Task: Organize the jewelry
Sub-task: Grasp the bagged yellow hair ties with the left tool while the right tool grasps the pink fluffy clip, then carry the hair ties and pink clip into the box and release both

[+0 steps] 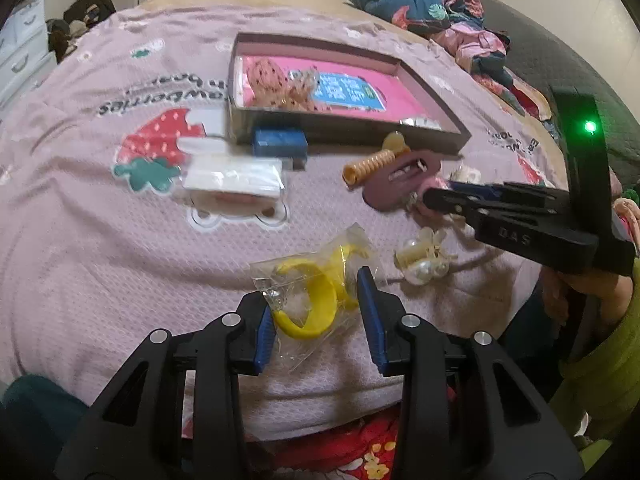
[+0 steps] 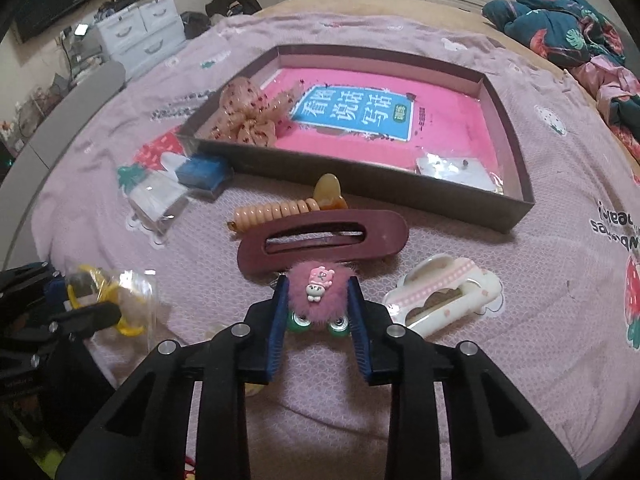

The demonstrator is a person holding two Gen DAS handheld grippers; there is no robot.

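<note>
A clear bag with a yellow bracelet (image 1: 316, 300) lies on the pink bedspread between the blue pads of my left gripper (image 1: 316, 312), whose jaws stand around it; I cannot tell whether they press it. My right gripper (image 2: 318, 304) is shut on a fluffy pink hair clip (image 2: 318, 290) with a small pink charm and green beads. Beyond it lie a maroon hair claw (image 2: 320, 244), an orange coil hair tie (image 2: 276, 212) and a white-pink claw clip (image 2: 444, 292). A shallow brown box (image 2: 360, 184) holds a pink book, a peach scrunchie (image 2: 244, 116) and a small bag (image 2: 456, 168).
A blue box (image 2: 200, 172) and clear packets (image 2: 156, 196) lie left of the brown box. A pearl clip (image 1: 424, 258) lies right of the bracelet bag. Bundled clothes (image 2: 568, 32) sit at the bed's far right. White drawers (image 2: 136, 32) stand beyond the bed at left.
</note>
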